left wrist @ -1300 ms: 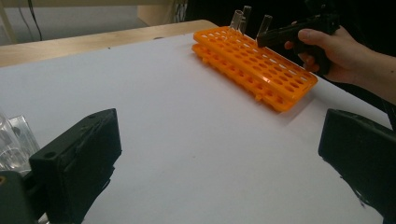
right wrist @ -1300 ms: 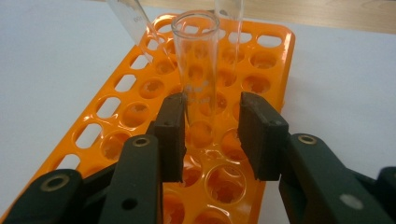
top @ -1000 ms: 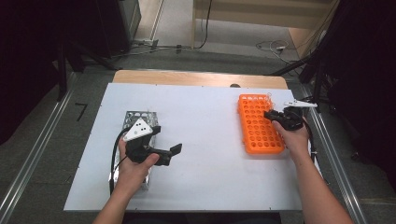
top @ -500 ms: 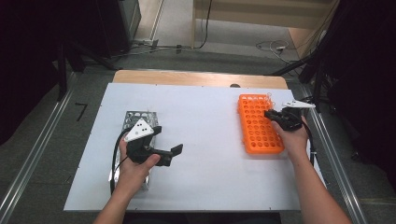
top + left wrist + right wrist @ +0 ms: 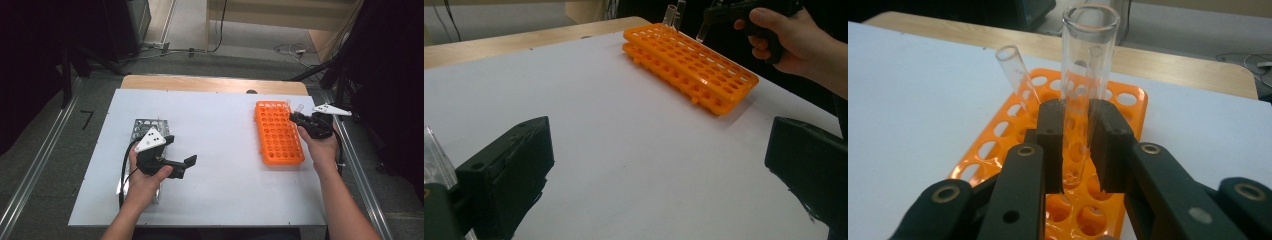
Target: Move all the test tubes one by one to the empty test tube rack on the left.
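Dark room all round, with black equipment at the edges, cables trailing on the grey floor (image 5: 190, 30) beyond the desk, and metal rails running down both sides. White sheet covers the desk (image 5: 220, 130), with a strip of bare wood showing along its far edge.

On the right half lies the orange tube rack (image 5: 278, 133), flat on the sheet. The right tongs (image 5: 1077, 145) are closed on a clear glass tube (image 5: 1083, 75), held upright by its lower part, its bottom end just above the rack's holes near the far right corner. A second glass tube (image 5: 1018, 75) stands in the rack just beside it, leaning.

The left tongs (image 5: 176, 166) hang wide open over the white sheet with nothing between the jaws, the hand resting by a metal rack (image 5: 148, 129) at the left of the desk, where clear tubes appear to lie, though that part is too small to read well.

Risks, as I judge them: the grip sits low on a smooth, tall tube, so it could pivot or slide between the pads and drop onto the rack or desk and break. Squeezing harder to stop that could crack the glass. The leaning neighbour is close enough that a sideways move might knock it. Nothing steadies the light rack, so a snagged tube could drag or tip it
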